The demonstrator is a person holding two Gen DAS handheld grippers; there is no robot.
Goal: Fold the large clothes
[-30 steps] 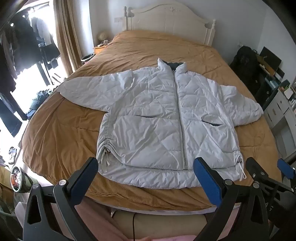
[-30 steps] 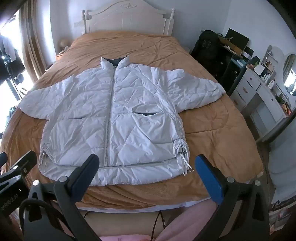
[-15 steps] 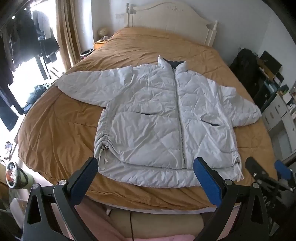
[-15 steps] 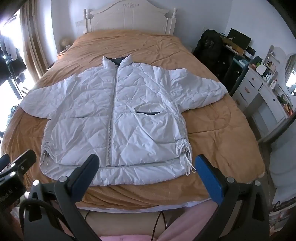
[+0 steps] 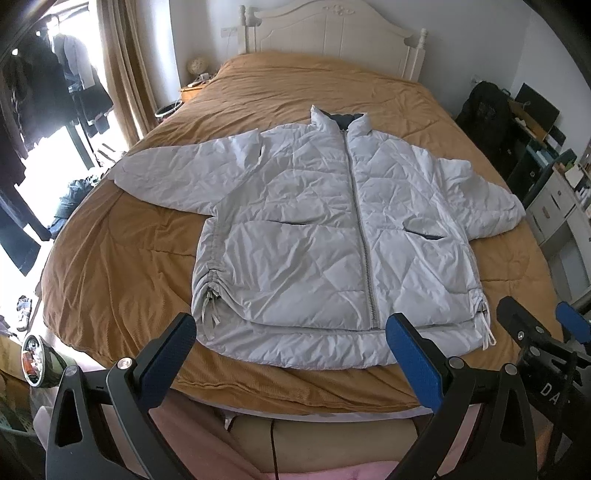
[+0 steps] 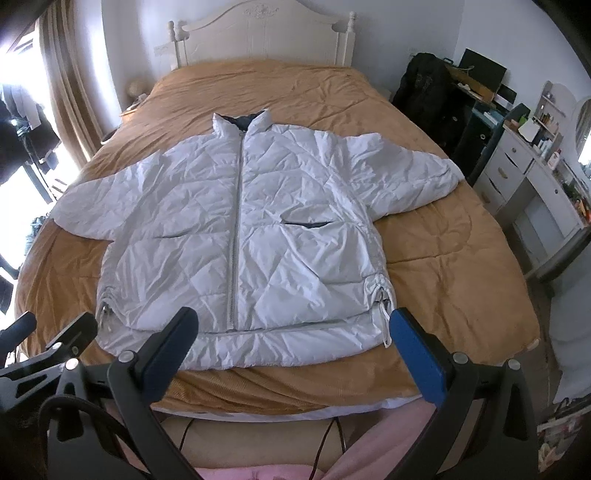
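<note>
While both grippers hang above the foot of the bed, a pale quilted jacket (image 5: 332, 236) lies flat and face up on the mustard-brown bedspread (image 5: 122, 266), zipped closed, collar toward the white headboard (image 5: 332, 33) and hem toward the cameras. Both sleeves are spread outward, one toward the curtained window (image 5: 122, 66) and one toward the white drawer unit (image 6: 524, 184). Drawcords dangle at each side of the hem, and two slanted pocket openings show dark lining. Left gripper (image 5: 291, 354): jaws spread wide, blue pads clear of the fabric, nothing between them; the hem's middle stretch appears in the gap. Right gripper (image 6: 293, 343): jaws likewise spread wide and empty, its blue right pad (image 6: 413, 350) appearing just beside the hem drawcord, with contact not discernible. Each gripper's black frame intrudes at the edge of the other's view. Pink clothing of the person fills the lower margin below the mattress edge. A dark backpack (image 6: 424, 81) stands beside the bed
</note>
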